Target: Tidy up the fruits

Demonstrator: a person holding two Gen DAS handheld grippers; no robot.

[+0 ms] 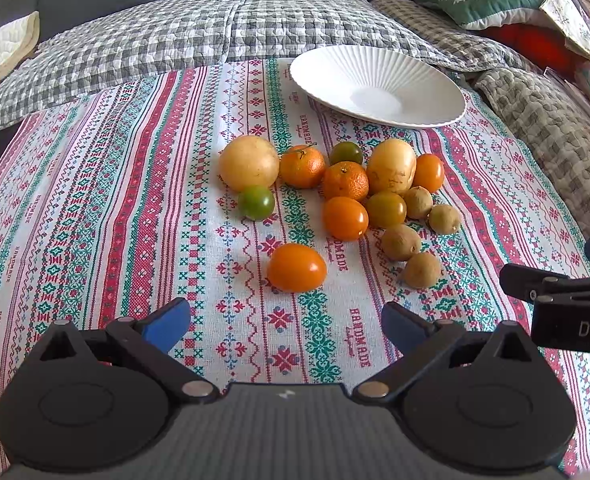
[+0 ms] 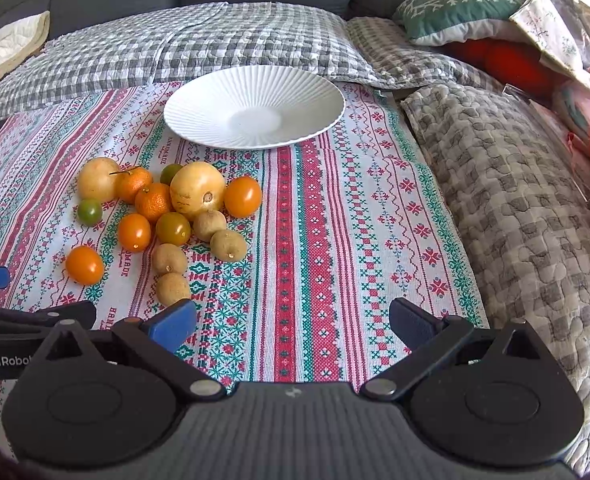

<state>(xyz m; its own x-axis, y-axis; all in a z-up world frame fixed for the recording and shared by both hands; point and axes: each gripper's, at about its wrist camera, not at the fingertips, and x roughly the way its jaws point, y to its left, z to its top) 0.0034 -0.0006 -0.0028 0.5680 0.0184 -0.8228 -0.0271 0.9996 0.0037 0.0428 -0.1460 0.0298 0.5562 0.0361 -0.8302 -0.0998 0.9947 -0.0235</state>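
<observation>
Hidden or cut off: the right gripper (image 1: 567, 304) shows in the left wrist view only as a black arm entering at 3 o'clock, its lettering cut by the frame edge. In the right wrist view the left gripper's arm enters at 9 o'clock, with a partly cut "GenRobo" label and one blue pad tip above it. Where the fruits crowd together, some partly cover one another.

Fruit pile: thirteen pieces lie loose on the patterned tablecloth (image 1: 95, 208). There are two large pale-yellow round fruits (image 1: 249, 162), two rough-skinned mandarins (image 1: 345, 181), three glossy orange tomatoes, three greenish tomatoes (image 1: 256, 202) and four small dull brown fruits (image 1: 401, 242).

Nearest fruit: one orange tomato (image 1: 297, 267) lies apart from the cluster, on the side nearest the camera.

Plate: the white ribbed plate (image 2: 199, 96) sits bare at 12 o'clock of the pile, just beyond it.

Left gripper (image 1: 286, 326): fingers spread wide, nothing between the blue pads. The lone orange tomato lies near, at 12 o'clock of the gap; the cluster is farther along the same line.

Right gripper: fingers spread wide, gap empty over bare cloth. The pile lies at 10 to 11 o'clock; the nearest brown fruit (image 2: 173, 289) sits just beside the left blue pad (image 2: 173, 326).

Surroundings: a checked quilt (image 2: 215, 40) lies at 12 o'clock and a green cushion (image 2: 459, 10) at 1 o'clock.
</observation>
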